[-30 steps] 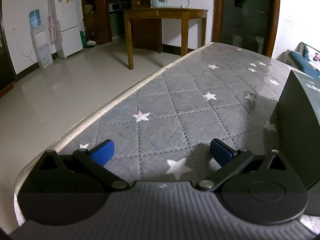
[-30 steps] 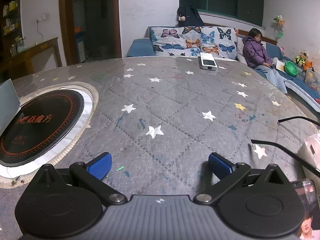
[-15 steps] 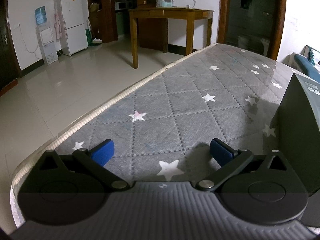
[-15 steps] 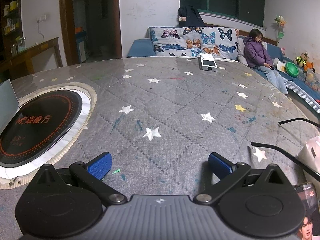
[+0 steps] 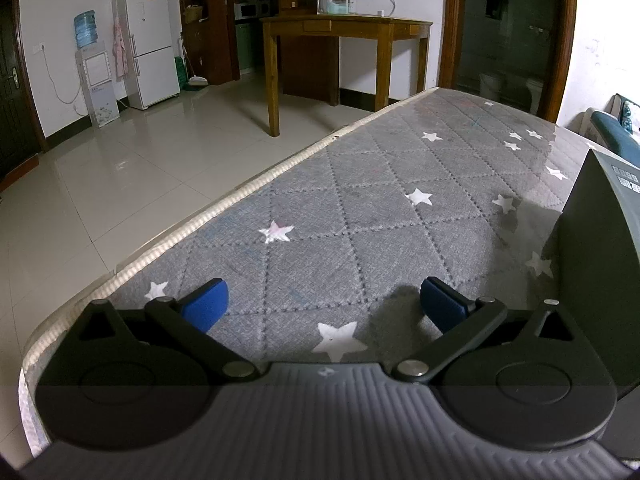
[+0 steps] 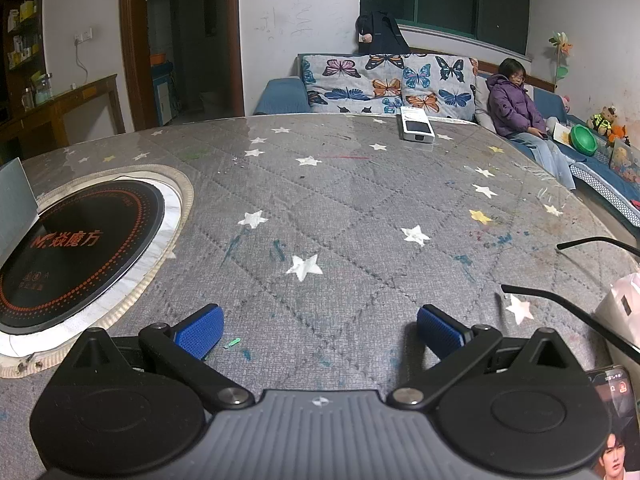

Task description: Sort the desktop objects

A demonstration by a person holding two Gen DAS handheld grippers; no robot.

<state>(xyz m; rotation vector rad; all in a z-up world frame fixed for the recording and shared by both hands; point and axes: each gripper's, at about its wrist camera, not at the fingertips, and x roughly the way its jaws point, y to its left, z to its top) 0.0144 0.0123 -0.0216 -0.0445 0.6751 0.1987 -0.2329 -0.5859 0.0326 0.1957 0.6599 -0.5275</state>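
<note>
1. Glasses point(image 6: 568, 300) at the right edge of the right wrist view, lying on the grey star-patterned table cover point(image 6: 360, 208), two dark temple arms reaching leftward; frame front out of sight.
2. Phone point(image 6: 616, 420) at the bottom right corner, screen lit, just beside the right gripper's body and partly hidden by it.
3. Pale pink packet point(image 6: 622, 308) just beside the glasses, cut off by the picture edge.
4. White box point(image 6: 416, 128) far across the table, near its far edge, well apart from everything else.
5. Right gripper point(image 6: 320, 330): jaws spread wide, nothing between them, blue pads point(image 6: 200, 330) low over bare cover.
6. Small green scrap point(image 6: 232, 343) just beside the left pad.
7. Round black hotplate point(image 6: 80, 248) set into the table at left, ringed in white.
8. Left gripper point(image 5: 322, 304): jaws spread wide and empty, over the cover near the table's edge.
9. Dark grey box point(image 5: 600, 248) standing upright at the right of the left wrist view, close beside the right finger; contact not clear.
10. Beyond the table: wooden table point(image 5: 344, 40), white fridge point(image 5: 150, 40), sofa point(image 6: 384, 84) with a seated person point(image 6: 516, 104).
</note>
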